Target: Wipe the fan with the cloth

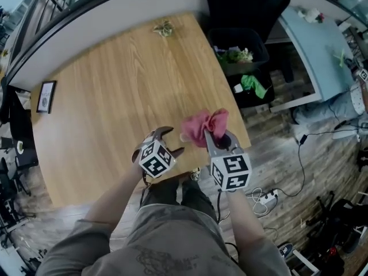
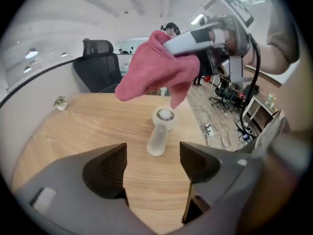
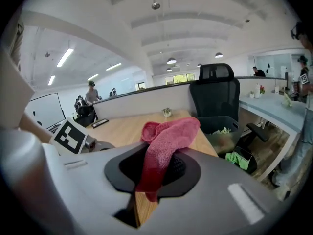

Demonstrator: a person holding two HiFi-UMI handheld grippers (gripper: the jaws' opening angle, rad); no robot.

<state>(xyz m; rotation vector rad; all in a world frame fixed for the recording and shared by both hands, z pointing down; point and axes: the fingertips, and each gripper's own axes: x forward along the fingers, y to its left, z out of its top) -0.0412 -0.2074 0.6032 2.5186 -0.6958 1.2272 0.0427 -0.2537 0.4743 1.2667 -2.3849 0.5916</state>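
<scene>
A small white handheld fan (image 2: 161, 129) lies on the wooden table (image 1: 109, 96); in the head view only its end (image 1: 183, 137) shows beside the cloth. My left gripper (image 2: 152, 156) stands open a little short of the fan, with nothing between its jaws; in the head view this left gripper (image 1: 171, 142) hangs over the table's near edge. My right gripper (image 3: 159, 168) is shut on a pink cloth (image 3: 166, 136). The cloth (image 1: 204, 125) bunches upward from the right gripper (image 1: 216, 138) and hangs in the air above the fan's head (image 2: 165, 114).
A small potted plant (image 1: 164, 27) sits at the table's far edge and a framed picture (image 1: 45, 96) at its left. A black bin (image 1: 238, 53) with waste stands right of the table by a black chair (image 3: 215, 94). A power strip (image 1: 265, 198) and cables lie on the floor.
</scene>
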